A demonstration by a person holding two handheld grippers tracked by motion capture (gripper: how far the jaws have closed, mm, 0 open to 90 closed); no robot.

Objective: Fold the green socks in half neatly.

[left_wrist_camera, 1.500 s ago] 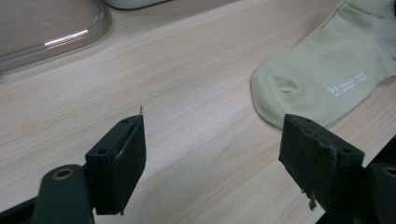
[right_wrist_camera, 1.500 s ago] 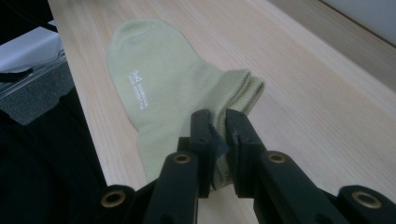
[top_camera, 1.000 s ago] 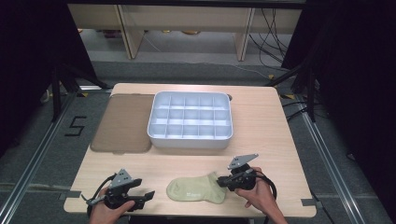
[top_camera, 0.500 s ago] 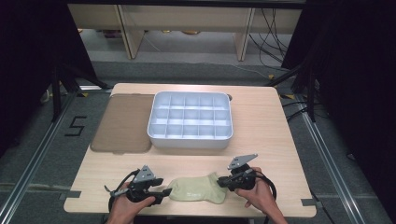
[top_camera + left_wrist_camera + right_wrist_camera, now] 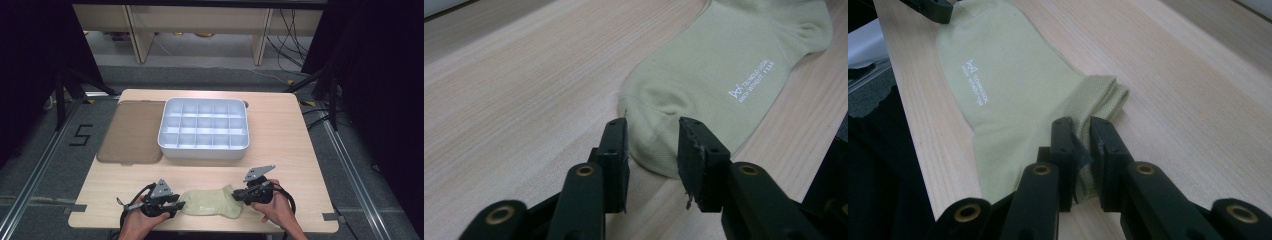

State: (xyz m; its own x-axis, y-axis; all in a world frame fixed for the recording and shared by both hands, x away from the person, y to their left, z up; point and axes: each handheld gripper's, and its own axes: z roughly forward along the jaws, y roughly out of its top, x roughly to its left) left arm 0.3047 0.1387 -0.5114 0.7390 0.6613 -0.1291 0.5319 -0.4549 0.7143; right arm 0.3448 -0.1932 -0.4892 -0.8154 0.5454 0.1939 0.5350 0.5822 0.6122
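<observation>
A pale green sock (image 5: 212,202) lies flat near the table's front edge, between my two grippers. My left gripper (image 5: 177,206) sits at its toe end. Its jaws have just been closing and now stand either side of the toe (image 5: 651,127), which lies unpinched on the wood; the left gripper (image 5: 653,135) is still open. My right gripper (image 5: 239,196) is at the cuff end. In the right gripper view the right gripper (image 5: 1080,132) is shut on the folded cuff (image 5: 1108,97). White lettering shows on the sock (image 5: 751,82).
A white tray (image 5: 204,151) divided into several empty compartments stands at the table's middle back. A flat brown lid (image 5: 132,132) lies to its left. The table's front edge runs just below both hands.
My left hand has slid right to the sock's toe, and its jaws have narrowed around it. The right hand and the sock have kept still.
</observation>
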